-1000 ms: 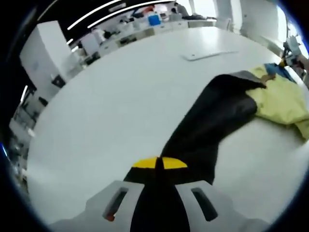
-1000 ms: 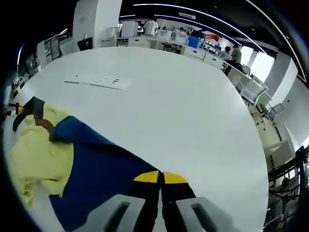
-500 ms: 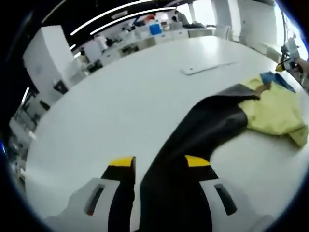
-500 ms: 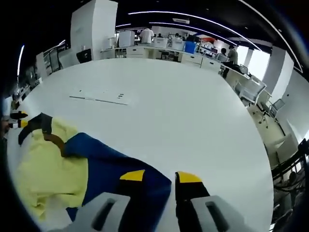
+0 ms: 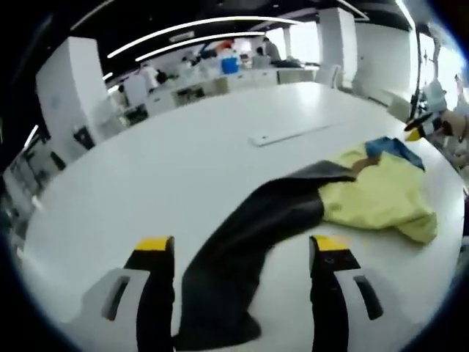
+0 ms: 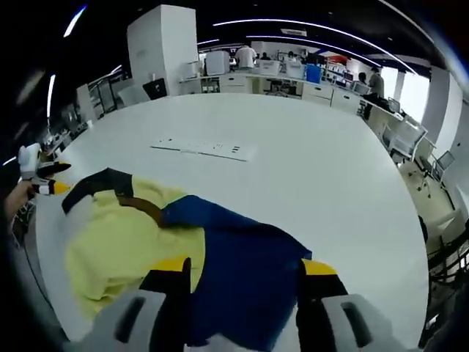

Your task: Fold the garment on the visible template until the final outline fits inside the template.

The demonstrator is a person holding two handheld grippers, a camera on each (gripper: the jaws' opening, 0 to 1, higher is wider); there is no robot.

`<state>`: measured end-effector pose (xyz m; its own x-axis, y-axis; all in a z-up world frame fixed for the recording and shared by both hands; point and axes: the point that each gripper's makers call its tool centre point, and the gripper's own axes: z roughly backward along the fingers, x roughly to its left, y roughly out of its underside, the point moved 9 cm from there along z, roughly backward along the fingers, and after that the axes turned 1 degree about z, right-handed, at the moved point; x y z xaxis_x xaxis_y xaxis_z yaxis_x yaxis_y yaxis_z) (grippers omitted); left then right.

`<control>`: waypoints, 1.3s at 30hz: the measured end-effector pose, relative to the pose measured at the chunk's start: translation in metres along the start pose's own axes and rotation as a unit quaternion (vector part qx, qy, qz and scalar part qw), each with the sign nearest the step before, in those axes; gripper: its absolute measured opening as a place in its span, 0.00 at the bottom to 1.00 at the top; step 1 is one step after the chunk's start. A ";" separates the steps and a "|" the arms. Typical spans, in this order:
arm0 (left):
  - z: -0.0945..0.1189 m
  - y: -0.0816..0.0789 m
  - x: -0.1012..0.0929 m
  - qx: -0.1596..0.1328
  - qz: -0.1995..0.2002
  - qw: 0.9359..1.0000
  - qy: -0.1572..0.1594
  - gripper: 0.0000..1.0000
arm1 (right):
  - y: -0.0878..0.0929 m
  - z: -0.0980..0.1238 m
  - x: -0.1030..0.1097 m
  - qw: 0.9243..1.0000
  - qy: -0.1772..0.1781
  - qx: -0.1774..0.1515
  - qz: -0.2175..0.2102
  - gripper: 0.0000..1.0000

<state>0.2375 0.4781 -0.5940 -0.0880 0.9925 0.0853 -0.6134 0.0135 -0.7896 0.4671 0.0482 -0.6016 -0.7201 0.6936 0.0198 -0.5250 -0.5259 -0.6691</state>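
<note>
**Both tools open over the spread garment**

White counter [image 5: 168, 169] stretches ahead, an office behind. The left tool [image 5: 240, 253] stands released, the garment's [image 5: 293, 213] dark sleeve lying between its jaws. The right tool [image 6: 238, 275] is likewise released over the blue sleeve, the yellow body to its left. Next grasp should probably take a sleeve edge cleanly, then fold inward without dragging the body.

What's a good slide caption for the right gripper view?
Open right gripper above the yellow, blue and black garment lying crumpled on the white table.
</note>
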 end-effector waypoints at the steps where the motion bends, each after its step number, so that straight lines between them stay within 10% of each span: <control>1: 0.001 0.000 -0.003 -0.005 -0.001 1.000 0.006 0.80 | 0.001 0.002 0.005 1.000 -0.007 0.000 0.003 0.57; 20: 0.038 0.010 -0.048 -0.048 0.035 0.996 0.071 0.99 | 0.032 0.021 0.046 0.995 -0.057 0.018 0.076 0.48; 39: 0.056 0.021 -0.066 -0.051 0.011 0.995 0.088 0.99 | 0.064 0.025 0.044 0.999 -0.041 0.030 0.009 0.36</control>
<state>0.1870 0.4064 -0.5820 0.0435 0.9985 -0.0337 -0.5300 -0.0055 -0.8480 0.3900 0.0330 -0.6246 -0.7633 0.6423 0.0696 -0.5356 -0.5687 -0.6243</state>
